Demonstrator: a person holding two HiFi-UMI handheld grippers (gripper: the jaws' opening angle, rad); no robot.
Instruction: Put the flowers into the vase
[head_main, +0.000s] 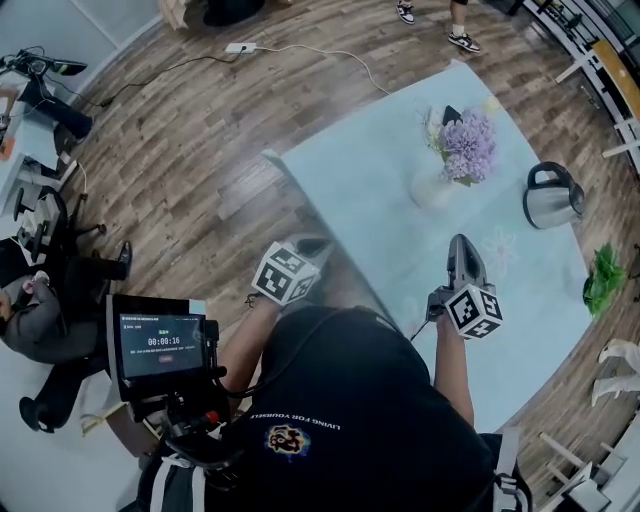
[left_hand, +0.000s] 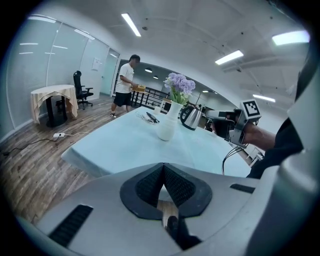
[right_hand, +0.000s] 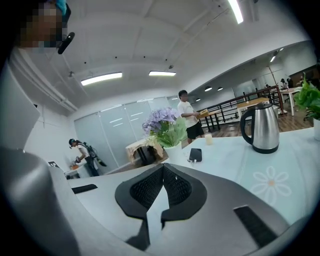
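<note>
Purple flowers (head_main: 467, 143) with green leaves stand in a white vase (head_main: 432, 187) toward the far side of the light blue table (head_main: 360, 170). Both grippers hang on the near side, well short of the vase and not touching it. My left gripper (head_main: 318, 243) is at the table's left edge, shut and empty; its view shows the flowers (left_hand: 180, 84) and vase (left_hand: 166, 127) ahead beyond its closed tip (left_hand: 163, 166). My right gripper (head_main: 460, 240) is over the table, shut with nothing held. In its view the flowers (right_hand: 160, 119) and vase (right_hand: 175, 152) sit beyond its tip (right_hand: 163, 166).
A steel kettle (head_main: 551, 195) stands right of the vase, with a dark phone (right_hand: 195, 154) and a small cup (right_hand: 208, 138) nearby. A green plant (head_main: 603, 280) is at the table's right edge. A person (left_hand: 125, 85) walks past the far end. Wooden floor surrounds the table.
</note>
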